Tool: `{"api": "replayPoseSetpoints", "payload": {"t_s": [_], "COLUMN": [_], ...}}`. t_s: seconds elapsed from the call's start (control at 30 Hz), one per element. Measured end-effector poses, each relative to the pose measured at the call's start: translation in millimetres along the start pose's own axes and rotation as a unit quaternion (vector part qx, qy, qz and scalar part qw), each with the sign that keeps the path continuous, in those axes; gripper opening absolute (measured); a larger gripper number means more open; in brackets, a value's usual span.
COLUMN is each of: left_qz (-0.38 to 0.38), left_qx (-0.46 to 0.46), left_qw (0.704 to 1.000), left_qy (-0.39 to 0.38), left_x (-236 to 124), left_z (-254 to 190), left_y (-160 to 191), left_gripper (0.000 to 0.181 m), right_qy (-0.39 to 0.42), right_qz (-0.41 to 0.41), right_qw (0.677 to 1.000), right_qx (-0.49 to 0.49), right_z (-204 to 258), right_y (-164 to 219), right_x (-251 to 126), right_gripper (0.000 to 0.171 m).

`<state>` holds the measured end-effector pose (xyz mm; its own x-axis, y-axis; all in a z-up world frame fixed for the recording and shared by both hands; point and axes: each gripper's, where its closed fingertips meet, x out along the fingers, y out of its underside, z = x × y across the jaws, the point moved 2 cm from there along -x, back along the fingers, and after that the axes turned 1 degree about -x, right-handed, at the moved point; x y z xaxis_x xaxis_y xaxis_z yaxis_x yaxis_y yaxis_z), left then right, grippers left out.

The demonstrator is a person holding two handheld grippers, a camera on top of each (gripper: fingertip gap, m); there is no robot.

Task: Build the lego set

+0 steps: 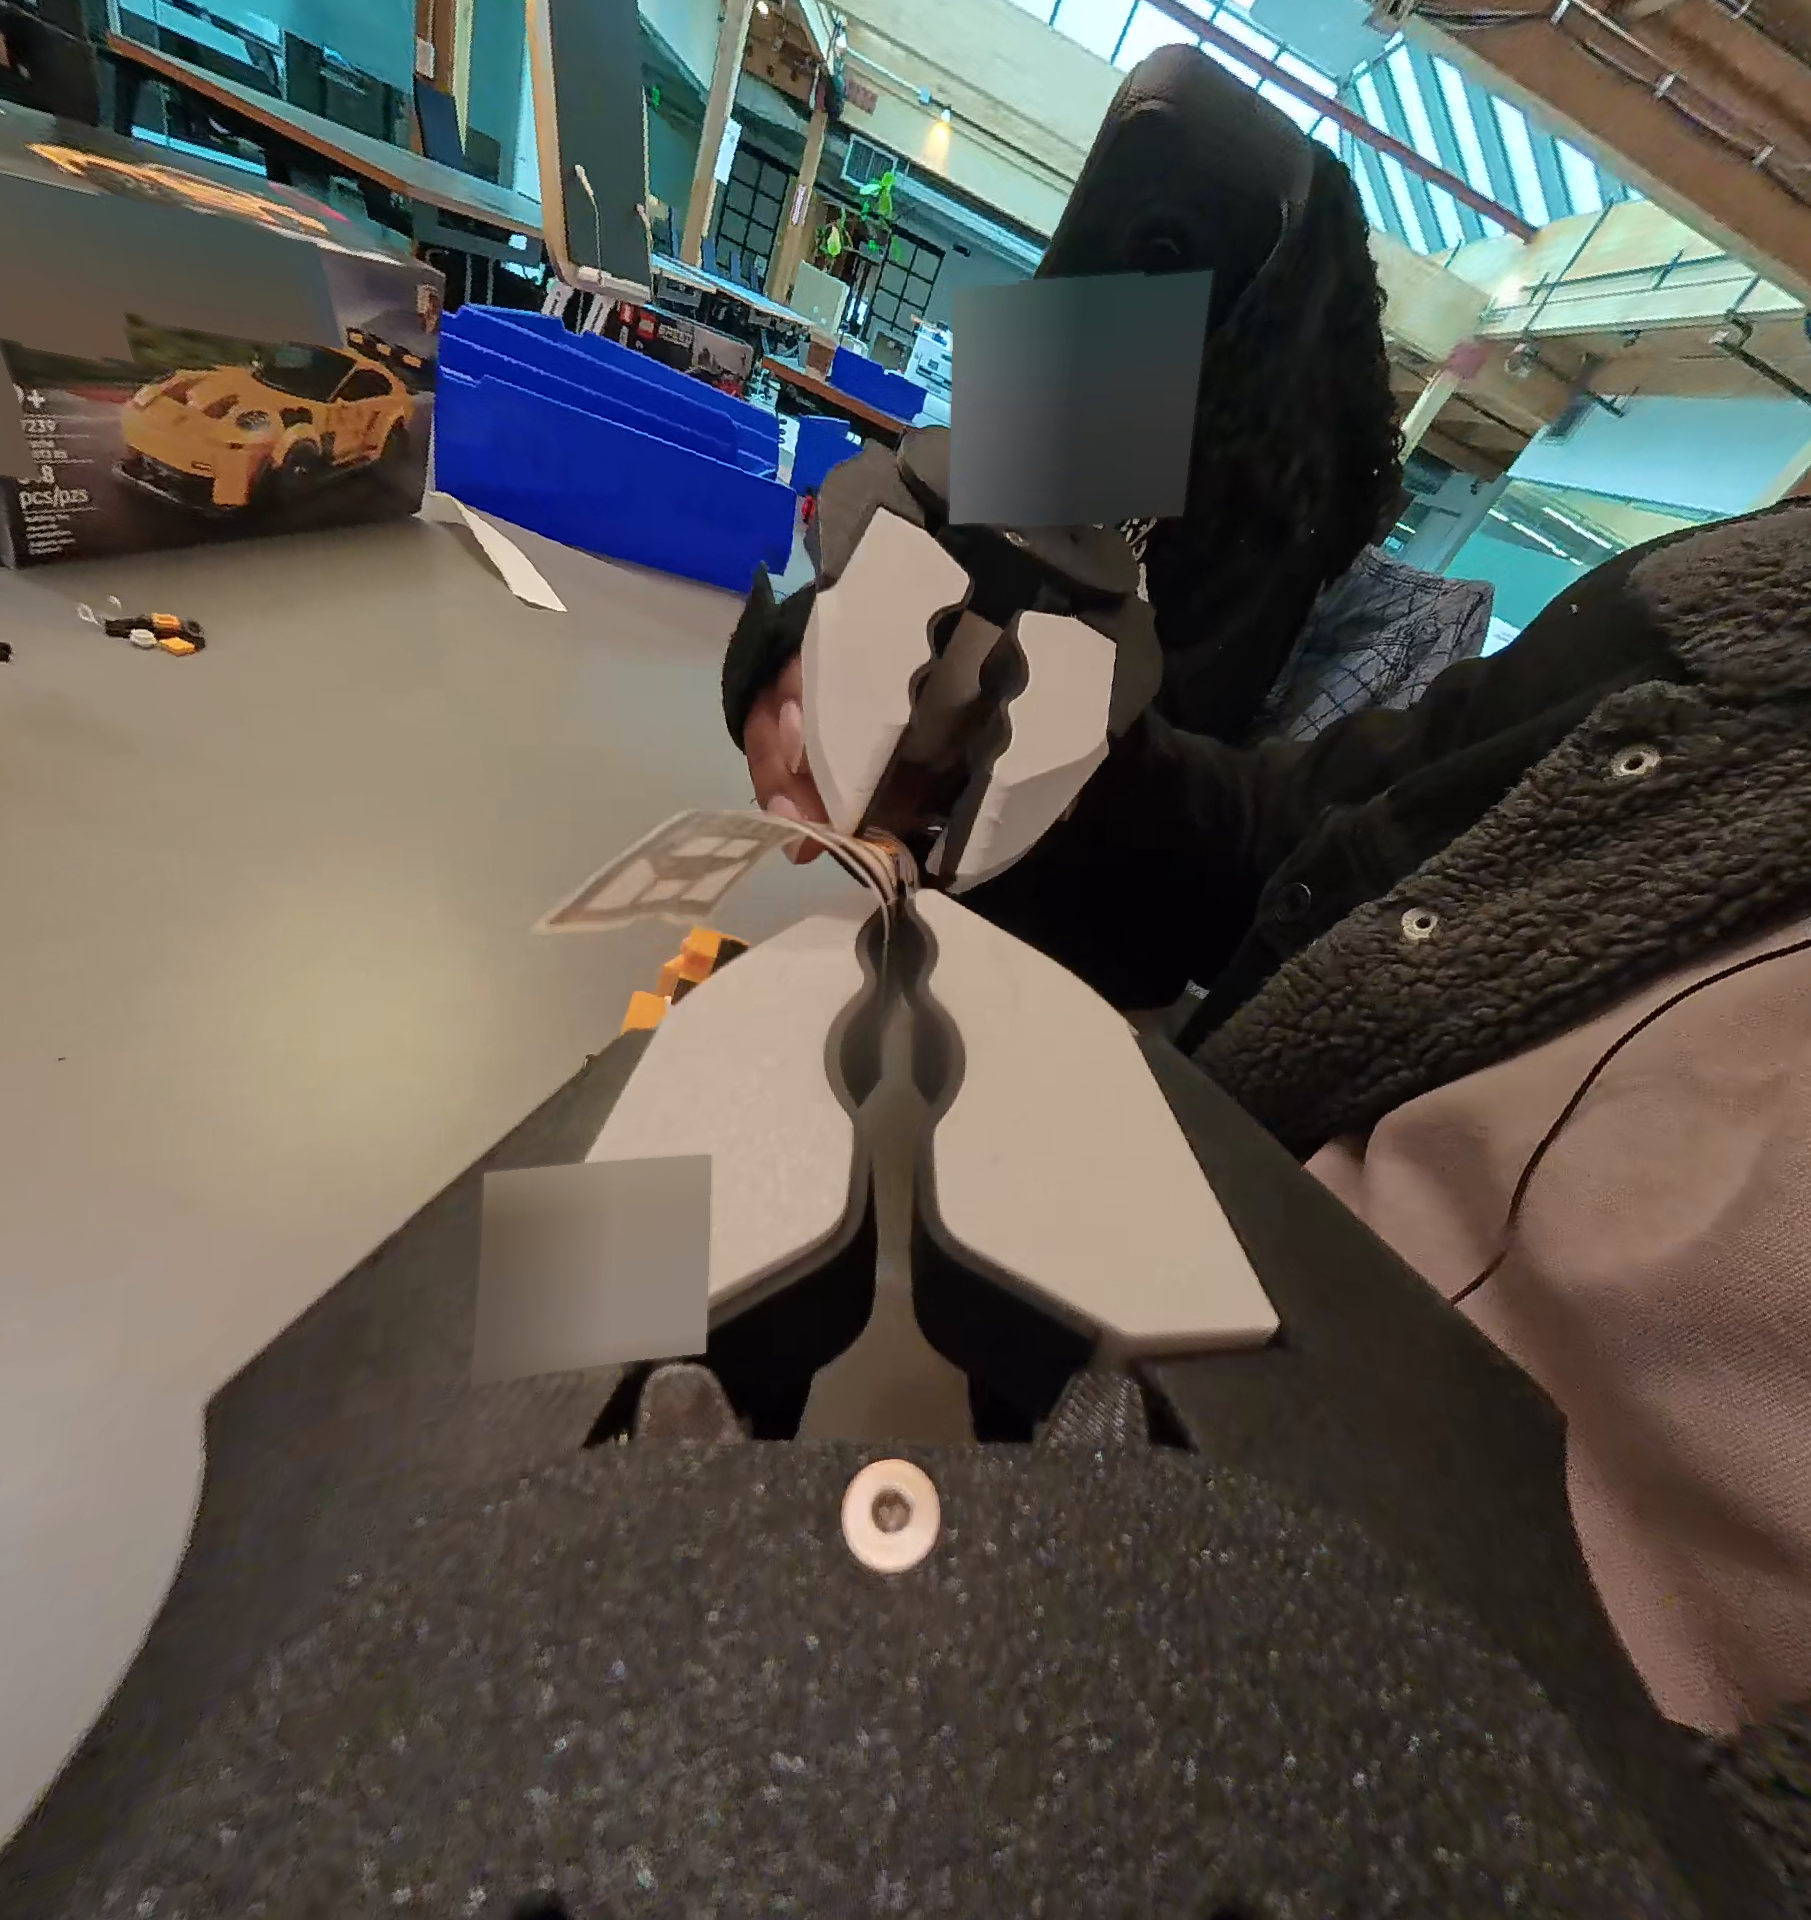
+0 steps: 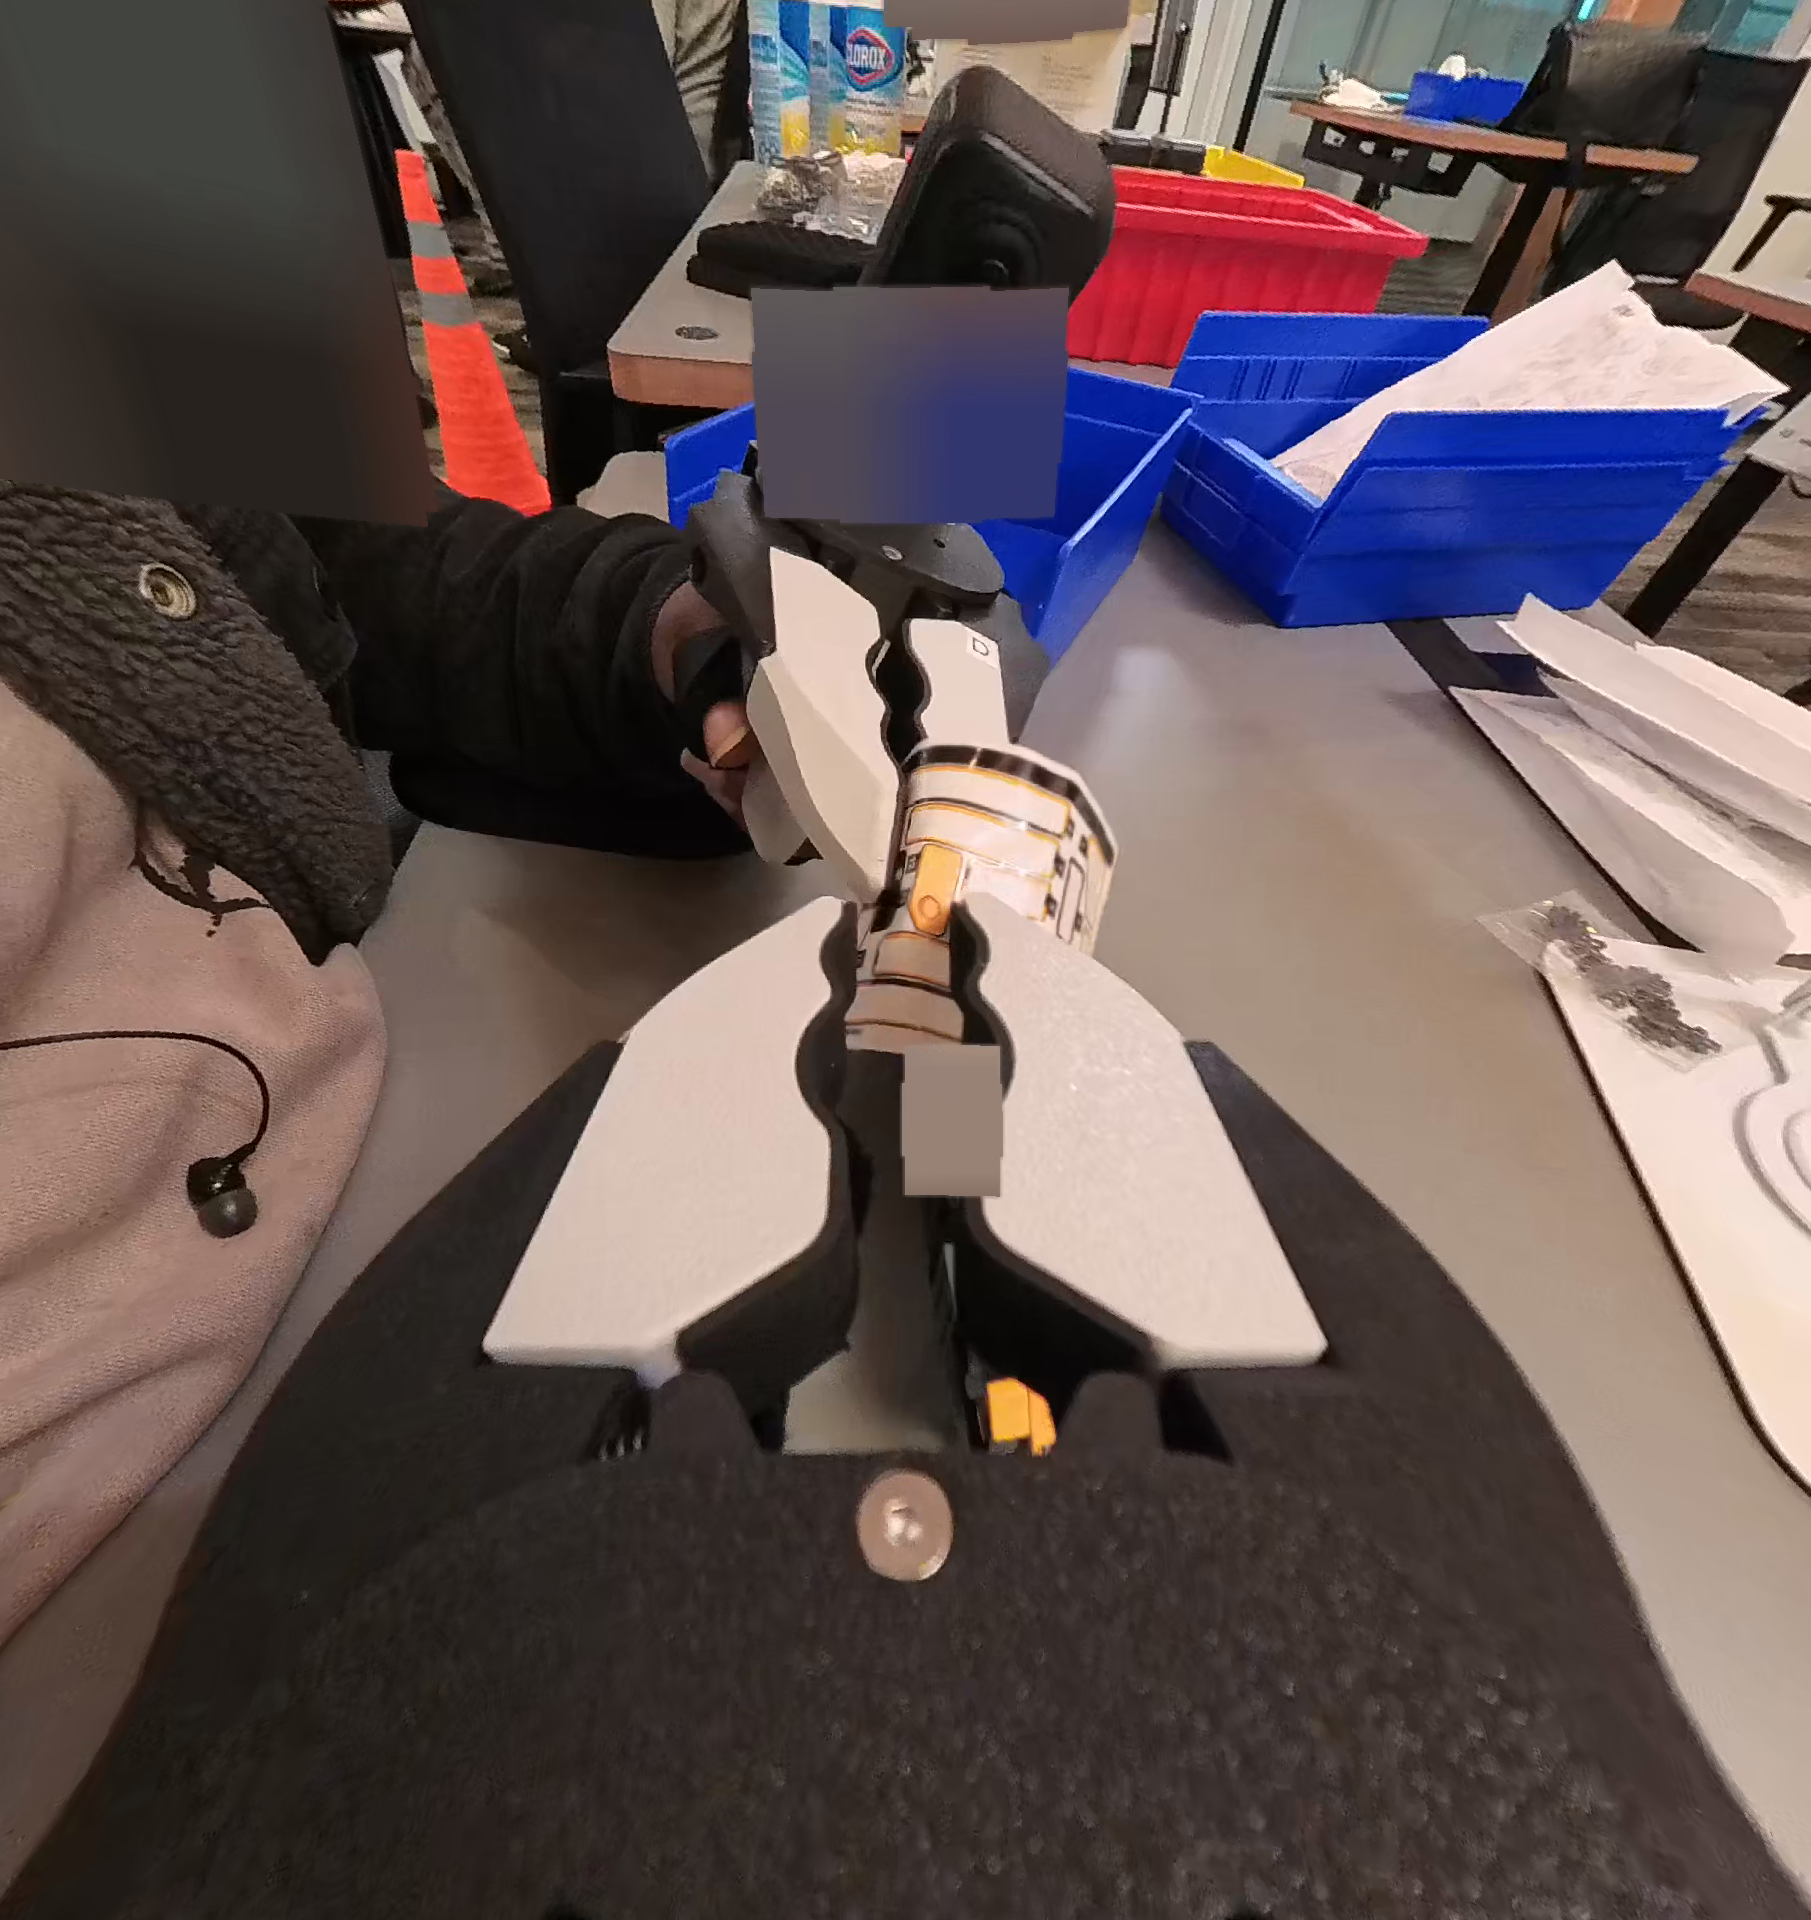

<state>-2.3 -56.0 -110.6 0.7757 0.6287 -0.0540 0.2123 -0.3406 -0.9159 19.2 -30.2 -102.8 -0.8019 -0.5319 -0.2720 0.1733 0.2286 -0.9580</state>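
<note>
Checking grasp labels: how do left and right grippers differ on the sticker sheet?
The left gripper pinches the sticker sheet by an edge at its fingertips; the right gripper holds the sheet between its fingers, seemingly deeper. In the left wrist view the sheet fans out edge-on; in the right wrist view its printed face curls outward. Both are shut on it, above the grey table.

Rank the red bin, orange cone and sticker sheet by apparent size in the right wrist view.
1. Red bin
2. Orange cone and sticker sheet: look about alike; the sheet is far nearer the camera, so unranked.
</note>
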Motion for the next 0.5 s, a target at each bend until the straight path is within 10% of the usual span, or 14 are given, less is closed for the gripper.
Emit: {"api": "replayPoseSetpoints", "payload": {"t_s": [0.5], "left_qz": [0.001], "left_qx": [0.004], "left_qw": [1.000], "left_qy": [0.010], "left_x": [0.3], "left_z": [-2.2], "left_y": [2.2], "left_gripper": [0.000], "right_qy": [0.007], "right_qz": [0.013], "right_qw": [1.000], "right_qx": [0.001], "right_z": [2.8], "right_y": [1.3], "right_x": [1.9], "right_gripper": [0.030]}}
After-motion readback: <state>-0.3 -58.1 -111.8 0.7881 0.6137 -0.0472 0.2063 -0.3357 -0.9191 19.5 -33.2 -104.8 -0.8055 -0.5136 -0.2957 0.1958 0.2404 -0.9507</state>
